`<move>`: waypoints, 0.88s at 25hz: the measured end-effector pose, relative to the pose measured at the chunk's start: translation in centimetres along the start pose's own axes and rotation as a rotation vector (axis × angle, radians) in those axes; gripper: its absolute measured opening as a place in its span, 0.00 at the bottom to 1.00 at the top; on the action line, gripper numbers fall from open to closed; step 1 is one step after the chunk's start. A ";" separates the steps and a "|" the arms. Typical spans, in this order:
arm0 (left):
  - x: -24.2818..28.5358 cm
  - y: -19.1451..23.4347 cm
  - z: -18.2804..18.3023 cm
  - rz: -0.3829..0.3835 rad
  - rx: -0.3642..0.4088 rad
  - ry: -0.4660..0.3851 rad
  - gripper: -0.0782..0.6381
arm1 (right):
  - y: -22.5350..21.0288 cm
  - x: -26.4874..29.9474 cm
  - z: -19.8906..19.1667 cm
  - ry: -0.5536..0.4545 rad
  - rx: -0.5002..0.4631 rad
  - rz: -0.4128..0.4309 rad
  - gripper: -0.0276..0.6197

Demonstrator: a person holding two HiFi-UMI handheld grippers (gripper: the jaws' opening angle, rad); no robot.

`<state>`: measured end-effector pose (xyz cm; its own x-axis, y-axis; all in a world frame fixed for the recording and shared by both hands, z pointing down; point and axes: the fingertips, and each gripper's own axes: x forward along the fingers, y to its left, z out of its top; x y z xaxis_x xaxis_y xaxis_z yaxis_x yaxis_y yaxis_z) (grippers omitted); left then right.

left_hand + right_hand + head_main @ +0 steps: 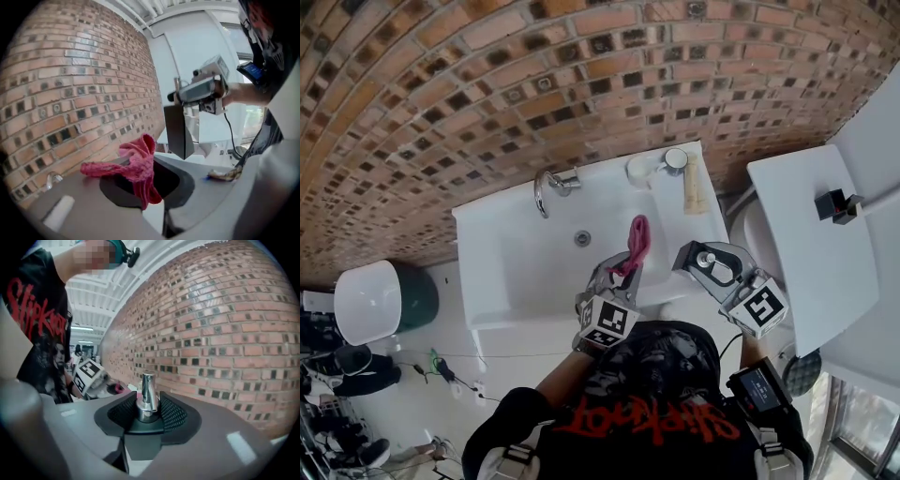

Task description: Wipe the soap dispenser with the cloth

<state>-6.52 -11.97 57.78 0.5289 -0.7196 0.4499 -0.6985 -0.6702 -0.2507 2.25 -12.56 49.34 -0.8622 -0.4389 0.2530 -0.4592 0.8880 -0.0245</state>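
My left gripper (pixel 622 274) is shut on a pink cloth (pixel 637 240), which stands up from the jaws over the white sink (pixel 511 262). In the left gripper view the cloth (pixel 139 165) is bunched between the jaws of the left gripper (pixel 144 183) and droops to both sides. My right gripper (pixel 713 265) is shut on the soap dispenser (pixel 709 260), just right of the cloth. The right gripper view shows the dispenser's chrome pump (pixel 147 401) clamped at the neck in the right gripper (pixel 148 412). Its dark square body (pixel 178 131) hangs under the right gripper (pixel 202 89).
A chrome faucet (pixel 551 186) stands at the back of the sink. A white cup (pixel 639 170) and a beige tube (pixel 695 187) stand on the rim. A white toilet (pixel 811 253) is at the right, a white-lidded bin (pixel 380 300) at the left. The brick wall (pixel 534 84) is behind.
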 end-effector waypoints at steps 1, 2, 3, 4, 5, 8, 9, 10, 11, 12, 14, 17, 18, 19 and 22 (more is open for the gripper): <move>-0.5 0.4 0.3 0.038 0.019 -0.022 0.17 | -1.3 0.7 -1.9 0.021 0.001 -0.036 0.28; -1.0 0.9 0.6 0.073 0.032 -0.043 0.17 | -2.5 1.5 -4.0 0.046 0.010 -0.069 0.27; -1.6 1.3 0.9 0.103 0.030 -0.064 0.17 | -3.7 2.2 -6.1 0.075 0.028 -0.098 0.27; -2.1 1.8 1.2 0.126 0.009 -0.087 0.17 | -4.7 2.9 -8.1 0.103 0.051 -0.124 0.27; -2.6 2.2 1.5 0.142 -0.033 -0.112 0.17 | -5.8 3.5 -10.0 0.128 0.075 -0.148 0.27; -3.7 3.0 1.6 0.150 -0.209 -0.171 0.17 | -8.2 5.1 -14.8 0.188 0.142 -0.193 0.27; -4.0 3.0 1.2 0.140 -0.263 -0.176 0.17 | -8.8 5.6 -15.9 0.202 0.161 -0.197 0.27; -4.3 3.0 0.6 0.128 -0.313 -0.177 0.17 | -9.4 6.1 -16.8 0.211 0.175 -0.201 0.27; -4.6 3.0 0.1 0.116 -0.356 -0.176 0.17 | -9.9 6.6 -17.3 0.218 0.179 -0.206 0.27; -4.9 3.1 -0.3 0.109 -0.392 -0.179 0.17 | -10.4 7.1 -17.7 0.224 0.174 -0.212 0.27; -5.5 3.5 -0.9 0.107 -0.444 -0.191 0.17 | -11.6 8.1 -18.2 0.231 0.154 -0.226 0.27; -5.9 3.7 -1.6 0.105 -0.490 -0.199 0.17 | -13.2 9.7 -18.8 0.235 0.121 -0.245 0.27; -5.9 3.7 -1.7 0.101 -0.500 -0.200 0.17 | -13.6 10.0 -19.2 0.245 0.105 -0.254 0.27; -5.9 3.7 -1.8 0.094 -0.508 -0.200 0.17 | -13.8 10.3 -19.7 0.259 0.092 -0.265 0.27; -5.7 3.8 -2.0 0.089 -0.511 -0.192 0.17 | -13.9 10.7 -21.2 0.285 0.105 -0.293 0.27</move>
<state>-13.14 -10.03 55.95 0.5024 -0.8216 0.2695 -0.8641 -0.4663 0.1892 3.95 -26.64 72.84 -0.6052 -0.6017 0.5211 -0.7080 0.7062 -0.0067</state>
